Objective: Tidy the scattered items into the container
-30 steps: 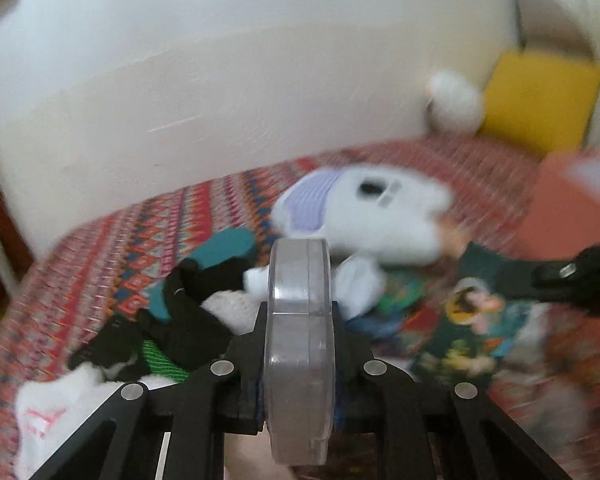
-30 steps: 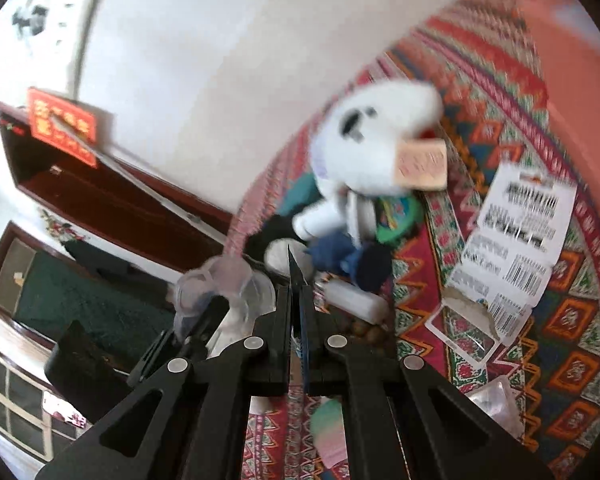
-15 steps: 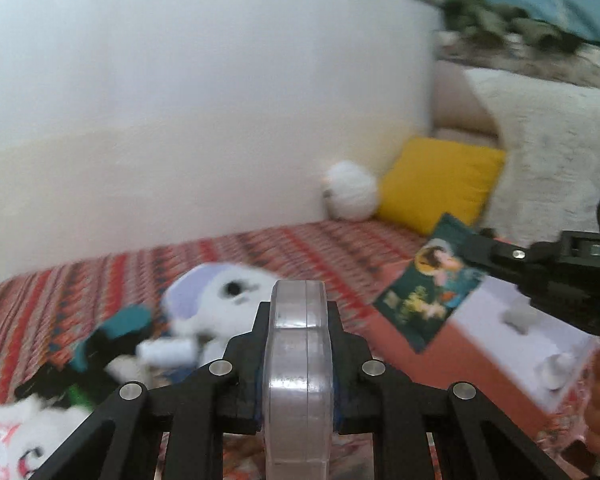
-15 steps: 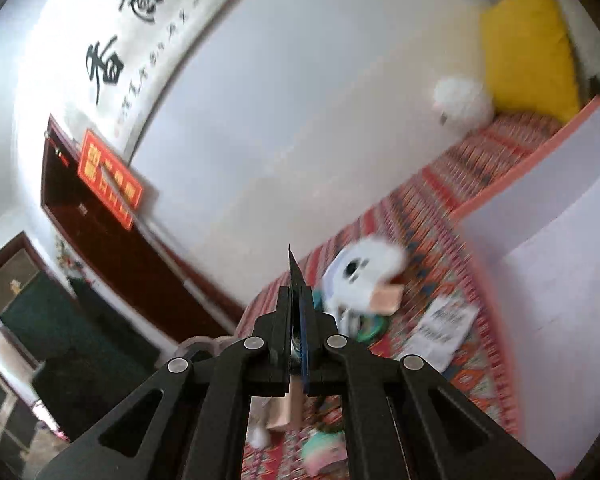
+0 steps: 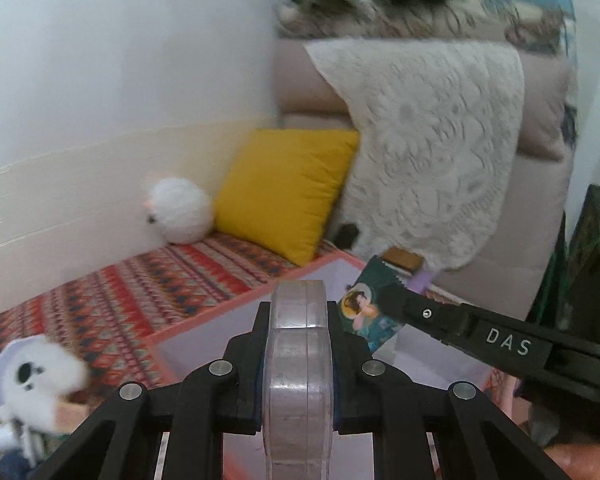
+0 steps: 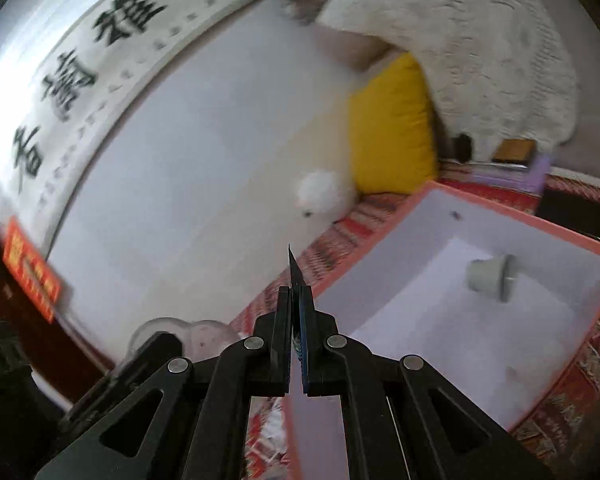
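My left gripper [image 5: 298,322] is shut on a clear round plastic case [image 5: 298,380], held edge-on above the near corner of the pink-rimmed box [image 5: 204,330] with a white inside. From the right, my right gripper [image 5: 396,304] is shut on a green picture packet [image 5: 366,314] over the same box. In the right wrist view the packet [image 6: 295,276] shows edge-on between the shut fingers of the right gripper [image 6: 296,300], the box [image 6: 420,194] lies ahead, and a small pale cup [image 6: 490,278] lies on its side inside. A white plush toy [image 5: 32,376] sits at the lower left.
The box rests on a red patterned cover [image 5: 160,280]. A white fluffy ball [image 5: 178,210] and a yellow cushion [image 5: 284,192] lean against the wall behind it. A lace throw [image 5: 428,152] hangs over the sofa back on the right.
Both grippers have swung right and up, away from the pile of toys and clothes to above the box, each still carrying its item. The box's inside has come into view.
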Demonstrator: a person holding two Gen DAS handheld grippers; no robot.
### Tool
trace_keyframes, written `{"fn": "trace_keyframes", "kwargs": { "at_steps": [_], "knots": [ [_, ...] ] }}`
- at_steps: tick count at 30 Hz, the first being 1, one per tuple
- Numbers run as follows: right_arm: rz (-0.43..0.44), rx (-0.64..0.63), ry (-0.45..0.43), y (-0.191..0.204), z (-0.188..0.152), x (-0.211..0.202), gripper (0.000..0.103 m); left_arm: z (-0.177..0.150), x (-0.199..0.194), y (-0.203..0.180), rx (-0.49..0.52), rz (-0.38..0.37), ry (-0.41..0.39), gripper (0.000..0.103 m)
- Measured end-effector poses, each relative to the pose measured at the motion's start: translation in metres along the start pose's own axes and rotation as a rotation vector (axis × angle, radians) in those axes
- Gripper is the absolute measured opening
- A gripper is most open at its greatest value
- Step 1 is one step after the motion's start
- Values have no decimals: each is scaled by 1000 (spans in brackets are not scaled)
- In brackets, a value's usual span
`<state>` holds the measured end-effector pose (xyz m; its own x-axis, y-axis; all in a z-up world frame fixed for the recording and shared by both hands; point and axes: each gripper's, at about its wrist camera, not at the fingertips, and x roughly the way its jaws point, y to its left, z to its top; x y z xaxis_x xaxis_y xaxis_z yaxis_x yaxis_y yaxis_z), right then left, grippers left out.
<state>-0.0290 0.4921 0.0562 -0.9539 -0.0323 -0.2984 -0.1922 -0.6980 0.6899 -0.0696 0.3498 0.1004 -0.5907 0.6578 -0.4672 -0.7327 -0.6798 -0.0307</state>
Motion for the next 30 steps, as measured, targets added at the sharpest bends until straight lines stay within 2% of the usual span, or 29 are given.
{"fn": "trace_keyframes", "kwargs": {
  "at_steps": [1,2,3,4,5,6,10,16,19,22,25,30],
  "knots": [
    [-25,14,-20,-6,1,0,10,1,8,-4,-3,-17,16,19],
    [-57,22,-41,-11,3,-1,15,1,14,-5,-14,-34,27,30],
    [-89,26,-57,-14,3,-3,35,1,16,-5,-26,-33,26,43],
    [-112,31,-77,-16,4,-5,52,0,13,-3,-39,-19,7,72],
    [-122,42,-105,-18,4,-9,81,-1,9,-1,-51,-5,-17,88],
    [-129,53,-135,-18,4,-14,86,-1,4,1,-66,13,-45,91],
    [-112,9,-154,-4,3,-20,86,-2,-14,23,-116,72,-55,92],
    [42,-120,-36,56,-31,8,86,-53,-59,76,-225,218,-7,94],
    [133,-235,93,96,-63,35,86,-102,-85,111,-264,340,46,95],
    [193,-337,307,131,-113,75,86,-165,-104,153,-328,488,151,95],
    [191,-423,496,153,-168,116,86,-209,-110,190,-437,567,217,95],
    [134,-499,665,165,-229,168,86,-277,-117,249,-625,681,316,95]
  ]
}}
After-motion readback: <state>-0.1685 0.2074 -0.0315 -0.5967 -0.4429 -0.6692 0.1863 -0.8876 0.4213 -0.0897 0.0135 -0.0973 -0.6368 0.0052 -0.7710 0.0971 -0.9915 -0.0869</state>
